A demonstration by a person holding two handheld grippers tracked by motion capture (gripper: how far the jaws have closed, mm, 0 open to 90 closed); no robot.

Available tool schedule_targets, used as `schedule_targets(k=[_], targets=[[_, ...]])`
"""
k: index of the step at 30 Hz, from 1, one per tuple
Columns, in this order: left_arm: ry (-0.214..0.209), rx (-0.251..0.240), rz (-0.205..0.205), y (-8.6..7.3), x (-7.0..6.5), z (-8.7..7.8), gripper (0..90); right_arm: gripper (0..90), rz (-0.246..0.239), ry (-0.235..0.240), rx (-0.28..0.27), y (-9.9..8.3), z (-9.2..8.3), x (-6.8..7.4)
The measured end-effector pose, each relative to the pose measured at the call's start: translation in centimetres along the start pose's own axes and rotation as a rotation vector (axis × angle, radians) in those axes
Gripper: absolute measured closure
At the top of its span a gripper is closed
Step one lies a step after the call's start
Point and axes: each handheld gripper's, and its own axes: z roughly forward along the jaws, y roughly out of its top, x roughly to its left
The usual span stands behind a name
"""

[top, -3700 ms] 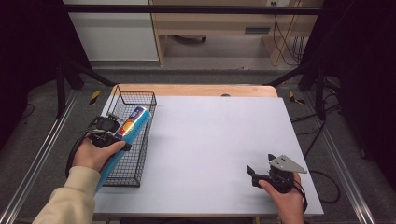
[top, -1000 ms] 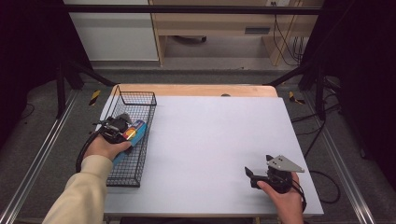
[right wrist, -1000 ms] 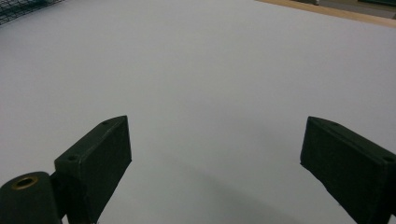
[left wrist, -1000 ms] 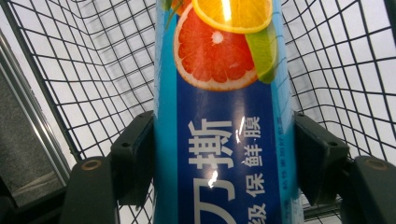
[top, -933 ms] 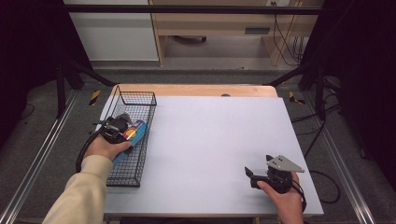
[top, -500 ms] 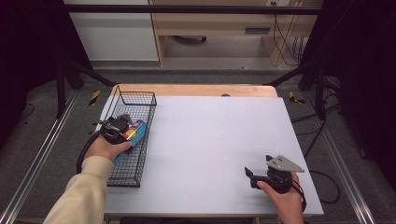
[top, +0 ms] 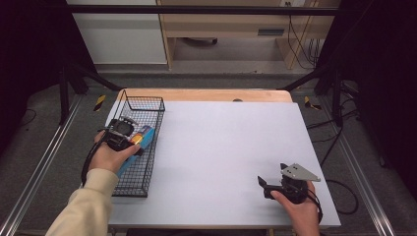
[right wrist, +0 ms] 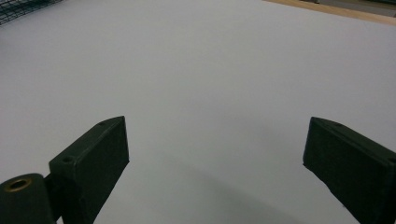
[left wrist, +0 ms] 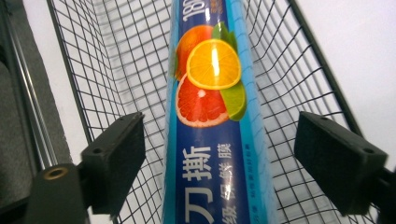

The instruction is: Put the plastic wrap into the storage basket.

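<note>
A long blue box of cling wrap (left wrist: 210, 116) with citrus fruit printed on it lies lengthwise in a black wire basket (left wrist: 116, 70) at the table's left side. My left gripper (left wrist: 222, 140) is open just above the box, one jaw on each side, neither touching it. In the high view the left gripper (top: 131, 137) is over the basket (top: 132, 184), and the hand covers most of the box (top: 144, 133). My right gripper (top: 263, 188) rests near the front right of the white table (top: 221, 147). It is open (right wrist: 215, 149) with nothing between its jaws.
The basket's wire walls stand close on both sides of the box. A wooden strip (top: 206, 95) runs along the table's far edge. Black frame posts (top: 334, 83) and cables stand beyond the table on the right.
Since the earliest frame the box has dropped from leaning on the basket's rim to lying lower inside it, and my left hand has moved slightly forward. Over the last second nothing has moved.
</note>
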Motion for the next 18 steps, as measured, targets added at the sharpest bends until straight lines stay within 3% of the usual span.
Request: schedule_targets(k=[3, 4, 6, 7, 8, 9, 10, 13, 18], targets=[[-0.007, -0.036, -0.009, -0.2, -0.2, -0.4, 11.6, 5.7, 0.006, -0.004, 0.001, 0.0, 0.0, 0.0], [-0.012, -0.084, -0.014, -0.3, -0.4, -0.8, 10.9, 5.6, 0.007, -0.004, 0.002, 0.0, 0.0, -0.1], [-0.019, -0.112, -0.022, -0.4, -0.5, -1.1, 9.4, 5.6, 0.007, -0.006, 0.003, 0.0, 0.0, 0.0], [-0.036, -0.151, -0.027, -0.4, -0.6, -1.4, 9.4, 5.6, 0.007, -0.006, 0.003, 0.0, 0.0, 0.0], [-0.107, -0.238, -0.074, -0.6, -0.6, -2.0, 9.2, 5.6, 0.006, -0.005, 0.002, 0.0, 0.0, 0.0], [-0.107, -0.238, -0.074, -0.6, -0.6, -2.0, 8.7, 5.6, 0.006, -0.005, 0.002, 0.0, 0.0, 0.0], [-0.127, -0.298, -0.092, -0.7, -0.8, -2.6, 8.3, 5.6, 0.004, -0.004, 0.003, 0.0, 0.0, 0.0], [-0.114, -0.329, -0.058, -0.6, -1.5, -3.4, 7.3, 5.6, 0.002, -0.006, 0.005, 0.0, 0.0, 0.0], [-0.132, -0.378, -0.025, -0.5, -2.7, -4.8, 6.5, 5.4, 0.006, -0.01, 0.003, 0.0, 0.0, 0.0]])
